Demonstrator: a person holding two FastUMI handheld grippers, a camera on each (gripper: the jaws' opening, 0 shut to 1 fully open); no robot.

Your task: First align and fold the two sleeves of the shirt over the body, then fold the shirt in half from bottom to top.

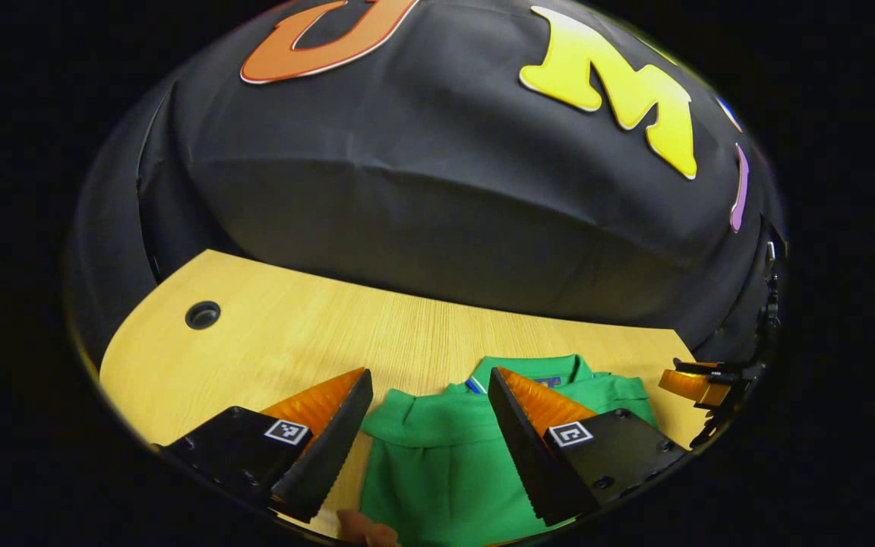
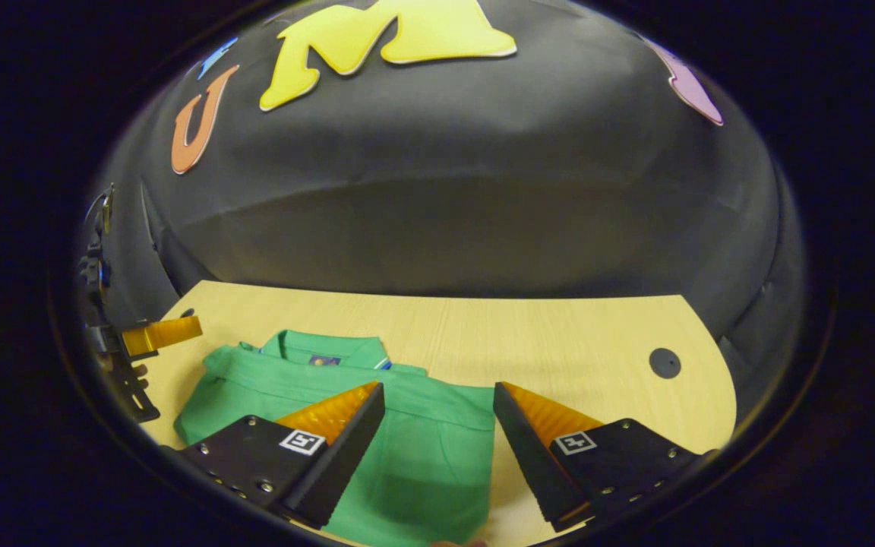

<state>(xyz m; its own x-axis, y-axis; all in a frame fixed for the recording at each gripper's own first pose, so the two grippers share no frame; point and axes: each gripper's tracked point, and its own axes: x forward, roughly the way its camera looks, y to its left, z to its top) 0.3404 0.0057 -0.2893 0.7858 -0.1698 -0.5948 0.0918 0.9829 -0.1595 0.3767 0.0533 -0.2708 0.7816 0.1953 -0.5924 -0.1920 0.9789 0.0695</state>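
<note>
Shirt (image 1: 437, 456), green, lies flat on the wooden worktop (image 1: 285, 334), collar toward the booth wall.
Left gripper (image 1: 430, 395) hovers above the shirt's collar end, fingers spread, nothing between them. Right gripper (image 2: 437, 410) hangs over the shirt's edge, fingers likewise spread and empty. Each gripper appears at the far side edge of the other's view. A fingertip (image 1: 365, 528) shows at the shirt's near edge.

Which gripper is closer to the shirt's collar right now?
Left, I'd judge. The left gripper hangs open over the green shirt, its right finger reaching up beside the collar. The right gripper hangs open over the shirt's right side, farther from the collar.
</note>
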